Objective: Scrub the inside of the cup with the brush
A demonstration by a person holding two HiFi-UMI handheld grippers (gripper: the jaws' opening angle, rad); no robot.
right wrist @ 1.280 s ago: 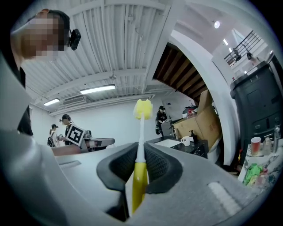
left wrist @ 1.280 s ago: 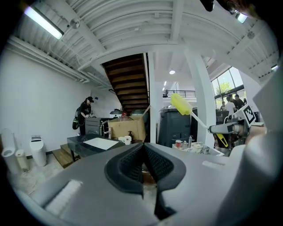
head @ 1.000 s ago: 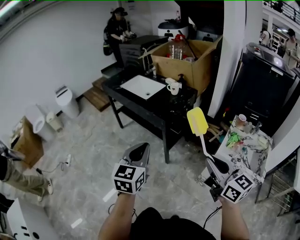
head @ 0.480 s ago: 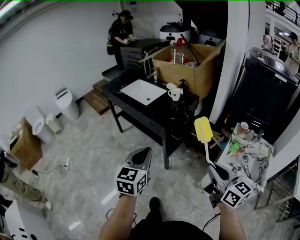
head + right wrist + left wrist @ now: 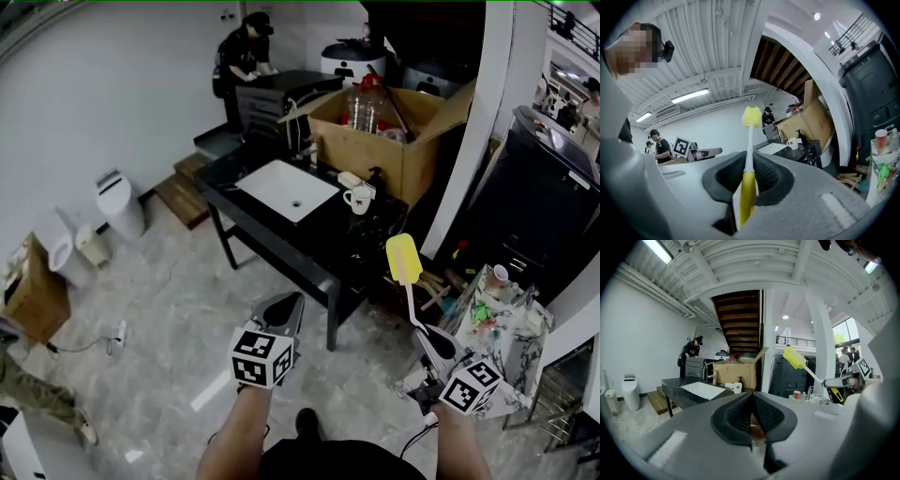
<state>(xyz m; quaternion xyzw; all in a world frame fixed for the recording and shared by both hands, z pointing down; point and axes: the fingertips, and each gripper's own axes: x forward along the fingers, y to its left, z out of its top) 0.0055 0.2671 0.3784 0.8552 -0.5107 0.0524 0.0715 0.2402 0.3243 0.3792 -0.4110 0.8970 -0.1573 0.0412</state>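
Your right gripper (image 5: 749, 161) has its jaws clamped on the handle of the brush (image 5: 405, 260), where the yellow grip meets the white stem. The yellow sponge head stands up and away from you. Your left gripper (image 5: 752, 397) has its jaws pressed together with nothing between them. Both of your forearms reach forward from the bottom of the head view, with the grippers about level, well apart and their marker cubes on top. Ahead of you, past a stretch of marbled floor, stands the black table (image 5: 314, 246), with a big open cardboard box (image 5: 370, 150) at its far side. A white basin (image 5: 287, 190) is set in the tabletop. The cup (image 5: 357, 198), white, stands on the table just right of the basin, well apart from both grippers. A small cluttered table (image 5: 502, 314) stands close on your right.
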